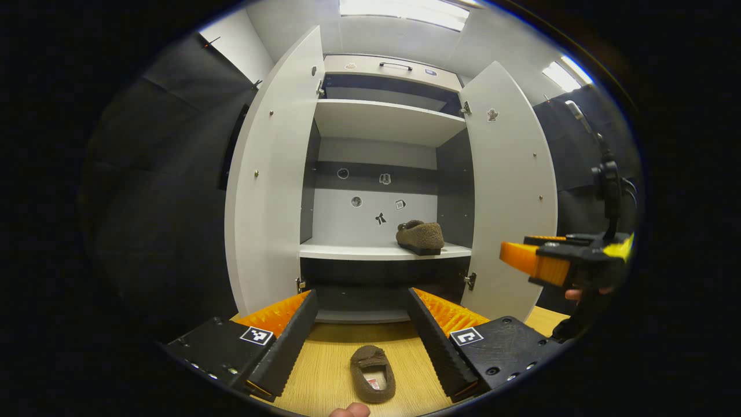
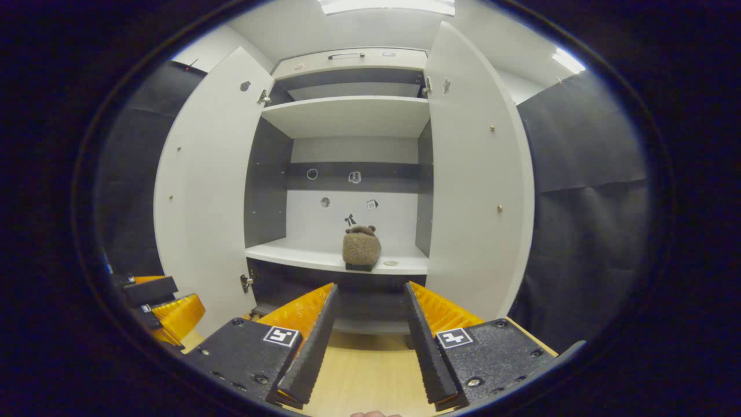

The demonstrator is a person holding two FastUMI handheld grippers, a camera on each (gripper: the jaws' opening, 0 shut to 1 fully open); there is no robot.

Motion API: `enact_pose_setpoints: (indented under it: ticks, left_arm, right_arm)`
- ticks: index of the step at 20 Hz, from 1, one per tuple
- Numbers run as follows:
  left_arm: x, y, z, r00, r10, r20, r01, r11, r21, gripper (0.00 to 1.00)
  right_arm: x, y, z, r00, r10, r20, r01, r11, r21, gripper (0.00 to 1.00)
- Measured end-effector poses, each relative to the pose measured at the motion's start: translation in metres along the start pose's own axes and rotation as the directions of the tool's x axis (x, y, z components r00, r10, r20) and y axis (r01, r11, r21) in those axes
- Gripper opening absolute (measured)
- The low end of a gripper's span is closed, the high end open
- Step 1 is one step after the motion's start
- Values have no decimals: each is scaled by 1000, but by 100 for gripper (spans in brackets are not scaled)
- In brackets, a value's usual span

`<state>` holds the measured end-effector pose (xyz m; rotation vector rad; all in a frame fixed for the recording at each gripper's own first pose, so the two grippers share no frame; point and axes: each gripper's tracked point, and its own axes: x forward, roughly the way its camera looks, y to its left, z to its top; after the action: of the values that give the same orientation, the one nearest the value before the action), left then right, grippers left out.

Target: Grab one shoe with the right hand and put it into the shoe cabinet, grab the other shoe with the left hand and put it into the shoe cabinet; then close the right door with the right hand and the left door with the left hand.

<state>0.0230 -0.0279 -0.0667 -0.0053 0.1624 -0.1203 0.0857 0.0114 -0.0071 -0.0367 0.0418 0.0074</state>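
Shoe on the shelf: we see one brown fuzzy shoe [image 1: 420, 236] resting on the cabinet's lower shelf [image 1: 347, 251], toward its right end; in the right gripper view the same shoe [image 2: 361, 247] shows end-on near the shelf's front edge.
Shoe on the tabletop: we find the other brown shoe [image 1: 372, 373] lying flat on the wooden tabletop [image 1: 324, 359] in front of the cabinet, its opening facing up; it lies between the fingers of the left gripper, and we cannot tell whether either finger touches it.
Left gripper: the left gripper [image 1: 362, 315] has its jaws spread wide, gripping nothing; it points at the cabinet.
Right gripper: the right gripper [image 2: 367, 315] also has its jaws apart and empty, aimed at the shelved shoe; in the left gripper view we see it off to the right, just in front of the right door, with a hand [image 1: 579, 294] under it.
Shoe cabinet: the white shoe cabinet [image 1: 382, 119] stands open; the left door [image 1: 269, 185] and the right door [image 1: 509, 191] are both swung outward; an upper shelf [image 1: 385, 116] sits above.
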Motion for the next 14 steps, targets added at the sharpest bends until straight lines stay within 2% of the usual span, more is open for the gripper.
enact_pose_setpoints:
  ticks: [3, 7, 8, 9, 12, 14]
  left_arm:
    - [-1, -4, -5, 1000, -5, -16, 5, 1000, 4, 95]
    - [-3, -10, -14, 999, -16, -50, 17, 1000, 8, 95]
    - [-4, -11, -15, 998, -19, -55, 19, 1000, 11, 95]
    - [-4, -12, -17, 998, -18, -60, 19, 1000, 14, 95]
    - [-5, -15, -22, 996, -22, -88, 23, 1000, 13, 95]
    - [-1, -21, -33, 986, -44, -159, 44, 999, 0, 95]
  right_arm:
    - [-17, -9, -25, 1000, -31, 1, 31, 1000, 8, 73]
    - [-24, -15, -36, 998, -62, 15, 62, 998, 13, 77]
    - [-26, -14, -35, 998, -63, 23, 63, 998, 12, 76]
    - [-28, -14, -34, 998, -62, 30, 62, 998, 11, 81]
    - [-32, -14, -31, 997, -56, 45, 55, 998, 13, 82]
    - [-34, -13, -30, 998, -47, 47, 46, 999, 23, 82]
